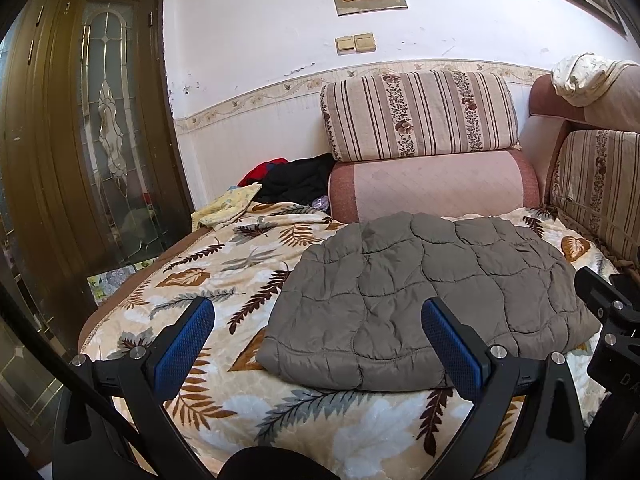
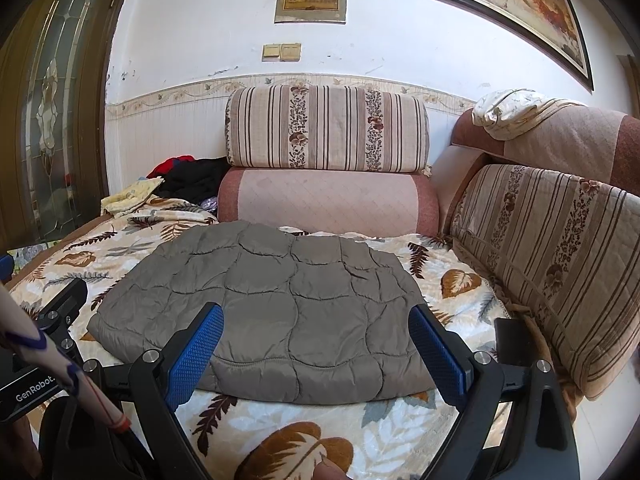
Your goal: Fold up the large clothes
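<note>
A grey quilted jacket [image 1: 432, 296] [image 2: 272, 304] lies folded into a flat rectangle on the leaf-patterned blanket [image 1: 224, 272] [image 2: 304, 432]. My left gripper [image 1: 318, 316] hovers open over the jacket's near left edge, its blue pads holding nothing. My right gripper [image 2: 318, 320] is open too, hanging above the jacket's near edge, nothing between its fingers. Part of the right gripper's black body [image 1: 612, 312] shows at the right of the left wrist view, and the left gripper's body [image 2: 60, 312] shows at the left of the right wrist view.
Striped cushions [image 1: 420, 116] [image 2: 560, 256] and a pink bolster [image 2: 328, 200] line the sofa's back and right side. A heap of black and red clothes [image 1: 296, 180] and a yellow cloth [image 1: 228, 208] lie at the far left. A wooden glass door [image 1: 100, 120] stands left.
</note>
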Tool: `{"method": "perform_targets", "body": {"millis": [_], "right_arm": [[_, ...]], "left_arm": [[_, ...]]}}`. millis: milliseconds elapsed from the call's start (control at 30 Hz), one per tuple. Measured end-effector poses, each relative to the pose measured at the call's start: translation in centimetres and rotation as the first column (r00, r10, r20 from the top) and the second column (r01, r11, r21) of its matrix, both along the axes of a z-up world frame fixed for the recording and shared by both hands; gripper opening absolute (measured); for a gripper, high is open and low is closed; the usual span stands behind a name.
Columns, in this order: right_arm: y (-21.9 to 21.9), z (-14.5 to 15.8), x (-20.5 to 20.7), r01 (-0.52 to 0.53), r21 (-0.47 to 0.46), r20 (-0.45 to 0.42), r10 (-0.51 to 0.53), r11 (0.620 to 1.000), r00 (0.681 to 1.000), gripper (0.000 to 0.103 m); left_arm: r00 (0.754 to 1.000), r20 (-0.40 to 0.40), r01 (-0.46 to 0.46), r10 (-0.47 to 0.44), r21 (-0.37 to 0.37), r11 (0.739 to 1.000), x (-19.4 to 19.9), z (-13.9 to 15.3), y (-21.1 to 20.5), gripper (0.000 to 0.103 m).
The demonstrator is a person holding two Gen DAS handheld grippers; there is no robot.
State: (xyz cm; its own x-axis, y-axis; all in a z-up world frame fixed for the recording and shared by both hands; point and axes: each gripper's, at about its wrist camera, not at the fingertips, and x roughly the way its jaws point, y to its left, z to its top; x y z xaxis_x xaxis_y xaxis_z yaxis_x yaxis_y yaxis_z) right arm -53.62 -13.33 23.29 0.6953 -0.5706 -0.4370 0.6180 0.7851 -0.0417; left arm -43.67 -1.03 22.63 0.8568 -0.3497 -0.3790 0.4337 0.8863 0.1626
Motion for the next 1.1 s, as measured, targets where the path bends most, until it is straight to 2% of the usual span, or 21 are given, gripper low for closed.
{"method": "perform_targets", "body": {"millis": [667, 1000, 1100], "right_arm": [[-0.24, -0.46, -0.51, 0.004, 0.005, 0.0, -0.004, 1.0, 1.0, 0.096], [-0.29, -0.57, -0.66, 0.005, 0.01, -0.001, -0.005, 1.0, 1.0, 0.096], [-0.33, -0.59, -0.67, 0.005, 0.011, 0.0, -0.005, 1.0, 1.0, 0.096]], "left_arm": [[1.0, -0.004, 0.0, 0.0, 0.008, 1.0, 0.02, -0.03, -0.02, 0.103], [0.999, -0.029, 0.023, -0.023, -0.006, 1.0, 0.03, -0.2, 0.33, 0.103], [1.0, -0.008, 0.027, -0.027, 0.0, 1.0, -0.19, -0.05, 0.27, 0.103]]}}
